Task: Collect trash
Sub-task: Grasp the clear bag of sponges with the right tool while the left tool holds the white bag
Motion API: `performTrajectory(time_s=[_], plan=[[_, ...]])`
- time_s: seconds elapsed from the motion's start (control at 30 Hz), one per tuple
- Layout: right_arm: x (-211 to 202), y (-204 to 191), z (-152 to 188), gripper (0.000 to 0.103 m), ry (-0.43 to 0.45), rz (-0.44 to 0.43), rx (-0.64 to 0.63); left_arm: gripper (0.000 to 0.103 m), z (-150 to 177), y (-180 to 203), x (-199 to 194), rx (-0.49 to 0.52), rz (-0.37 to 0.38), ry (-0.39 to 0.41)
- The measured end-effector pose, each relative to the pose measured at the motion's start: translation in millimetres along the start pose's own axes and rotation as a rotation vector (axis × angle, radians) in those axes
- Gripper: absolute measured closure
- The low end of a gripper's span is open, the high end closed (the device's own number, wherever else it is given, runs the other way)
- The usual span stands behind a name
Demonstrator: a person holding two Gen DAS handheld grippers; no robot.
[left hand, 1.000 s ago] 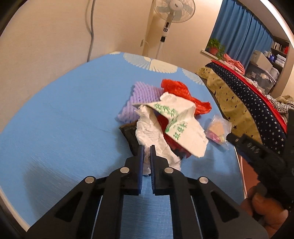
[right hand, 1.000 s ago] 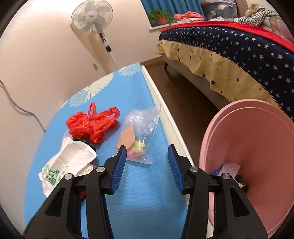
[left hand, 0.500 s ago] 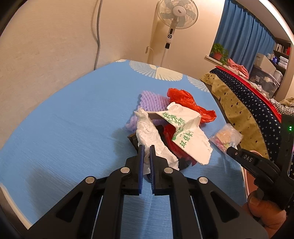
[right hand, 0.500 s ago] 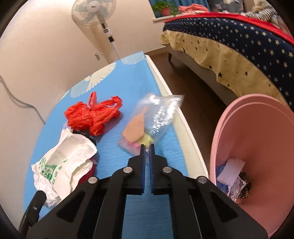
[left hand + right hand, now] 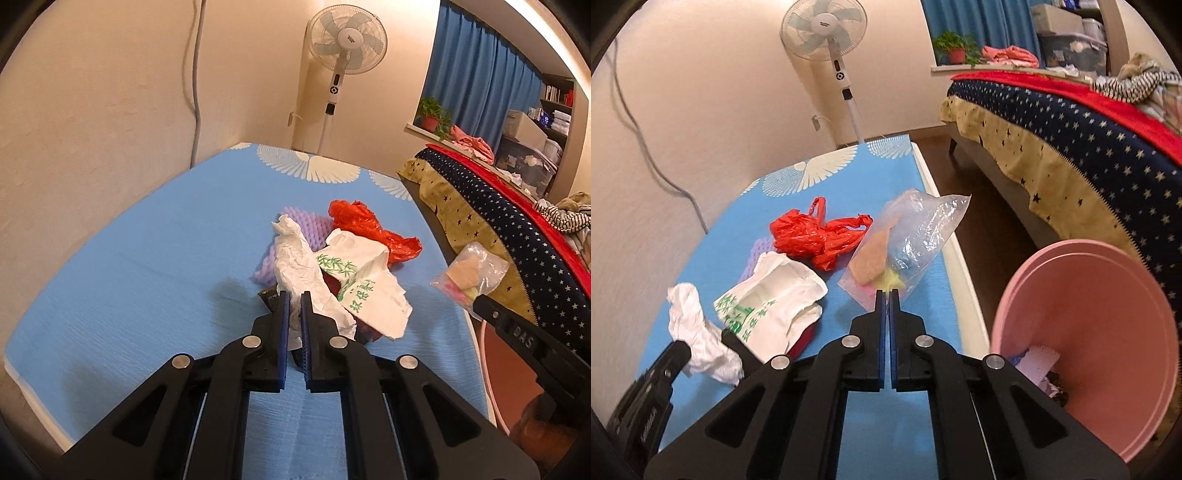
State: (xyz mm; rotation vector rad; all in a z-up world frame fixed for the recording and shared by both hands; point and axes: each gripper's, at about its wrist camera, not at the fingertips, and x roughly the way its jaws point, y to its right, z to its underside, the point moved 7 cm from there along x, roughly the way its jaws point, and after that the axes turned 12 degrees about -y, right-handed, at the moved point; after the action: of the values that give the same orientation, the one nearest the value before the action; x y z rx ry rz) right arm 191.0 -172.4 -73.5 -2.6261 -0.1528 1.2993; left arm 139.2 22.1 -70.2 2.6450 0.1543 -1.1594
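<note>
**Both grippers hold trash above the blue table**

Blue cloth with white fan patterns covers the table, which stands near a beige wall with a standing fan behind it and a bed with a star blanket far to the right.

The left gripper has its jaws pressed together on a crumpled white paper, which rises up and forward from the tips. Just ahead and to the right of this gripper lies a white bag with green print, and beyond it a red plastic bag and a purple foam net lie on the cloth, all close together in one pile.

The right gripper has its jaws pressed together on the near edge of a clear plastic bag with brown and yellow pieces inside; the bag stretches forward from the tips over the right edge of the table. To the right of this gripper and lower stands a pink bucket, tilted in the view, with some trash pieces at its bottom.
</note>
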Motion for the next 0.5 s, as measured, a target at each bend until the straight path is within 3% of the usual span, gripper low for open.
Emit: performTrajectory(time_s=[0.5], plan=[[-58.8, 3.6, 19.7, 0.101, 0.065, 0.092, -0.095, 0.097, 7.0, 17.7, -22.5, 0.054, 0.036, 0.025]])
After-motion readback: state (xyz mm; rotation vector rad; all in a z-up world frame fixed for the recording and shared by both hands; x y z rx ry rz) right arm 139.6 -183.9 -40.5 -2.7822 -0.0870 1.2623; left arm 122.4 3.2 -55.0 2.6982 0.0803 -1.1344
